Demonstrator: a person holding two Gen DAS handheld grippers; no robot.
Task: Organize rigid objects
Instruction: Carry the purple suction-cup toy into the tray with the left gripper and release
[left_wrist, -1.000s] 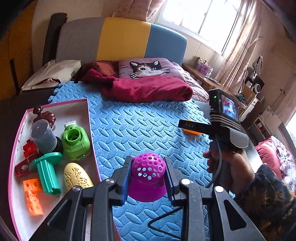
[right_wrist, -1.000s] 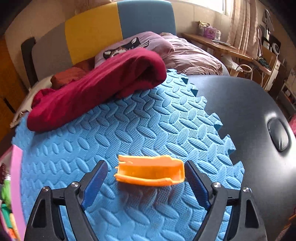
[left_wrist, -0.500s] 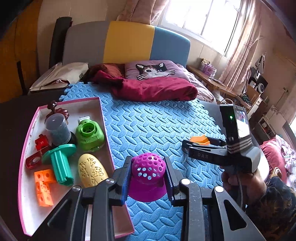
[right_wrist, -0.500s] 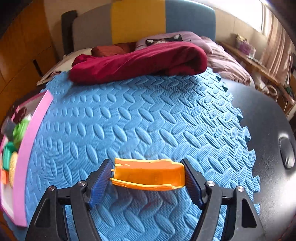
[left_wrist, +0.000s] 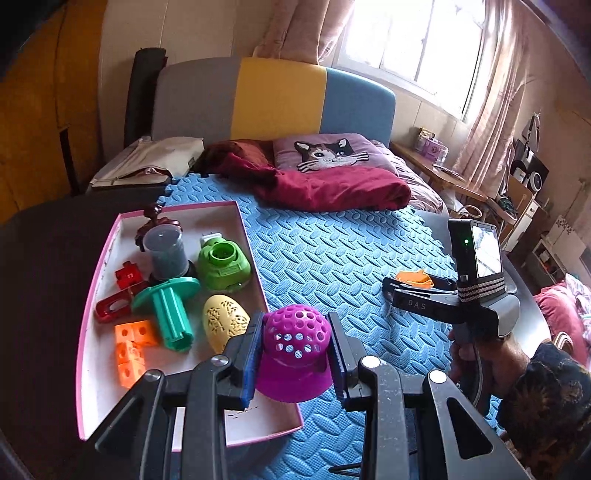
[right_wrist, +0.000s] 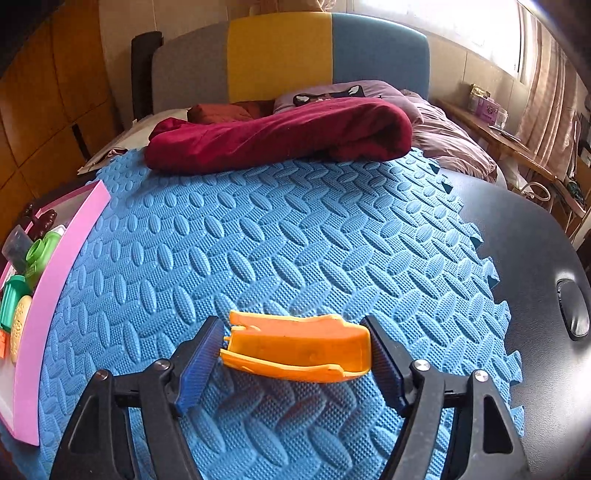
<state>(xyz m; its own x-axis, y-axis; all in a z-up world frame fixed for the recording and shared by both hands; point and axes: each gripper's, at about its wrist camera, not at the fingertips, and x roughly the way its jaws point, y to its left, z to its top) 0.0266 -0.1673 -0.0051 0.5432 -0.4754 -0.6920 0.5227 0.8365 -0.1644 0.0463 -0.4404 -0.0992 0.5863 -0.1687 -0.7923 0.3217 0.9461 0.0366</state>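
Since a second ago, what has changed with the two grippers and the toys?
The right gripper has closed in on the orange plastic scoop-shaped piece; its jaws have just been closing and now bracket both ends, though I cannot tell if they press. The left gripper carried the magenta perforated dome toy toward the pink-rimmed tray. Its grip and the tray's toys stayed as they were.
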